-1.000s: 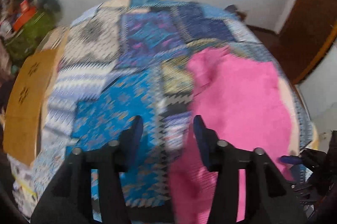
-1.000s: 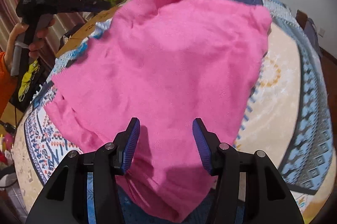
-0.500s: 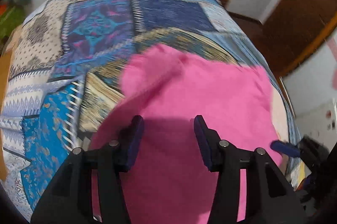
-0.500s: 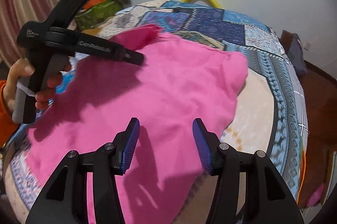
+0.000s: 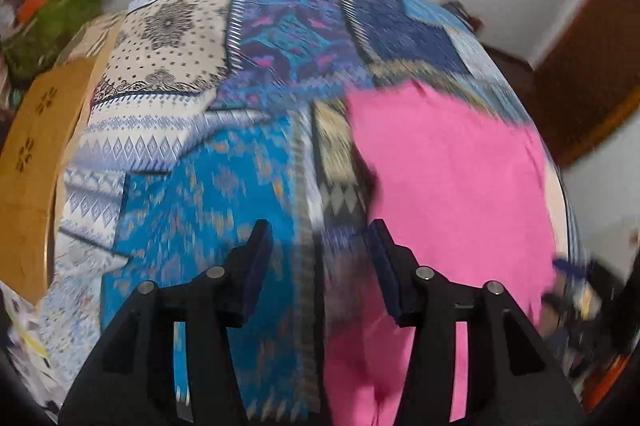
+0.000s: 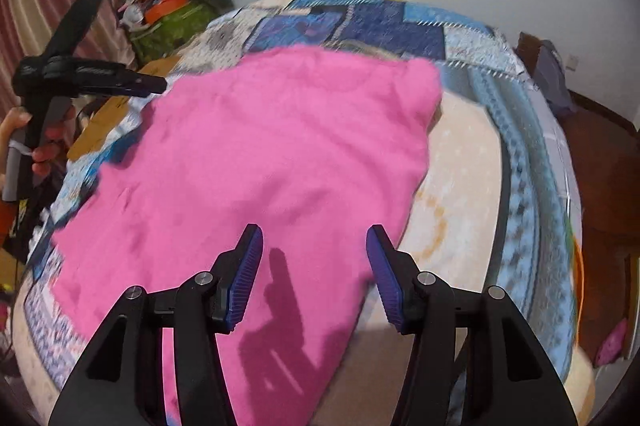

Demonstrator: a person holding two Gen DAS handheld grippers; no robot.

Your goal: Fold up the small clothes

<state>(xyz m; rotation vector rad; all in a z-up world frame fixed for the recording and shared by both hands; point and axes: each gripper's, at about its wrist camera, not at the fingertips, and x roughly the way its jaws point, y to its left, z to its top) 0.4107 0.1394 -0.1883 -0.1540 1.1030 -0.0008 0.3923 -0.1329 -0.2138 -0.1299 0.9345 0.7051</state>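
The left tool (image 5: 318, 266) is seen opening over the patchwork bedspread (image 5: 208, 186), apparently empty. The pink garment (image 6: 280, 154) is spread on the bed, toward twelve o'clock of the half-open, empty right tool (image 6: 315, 268).

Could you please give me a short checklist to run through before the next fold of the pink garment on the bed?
1. Pink garment lying spread on the patchwork bedspread: ok.
2. Right gripper empty, jaws apart above the garment: ok.
3. Left gripper empty, jaws opening, only bedspread seen between them: ok.
4. Garment free of wrinkles: cannot tell, the view is blurred.
5. Garment's near edge visible: not ok, hidden behind the grippers.
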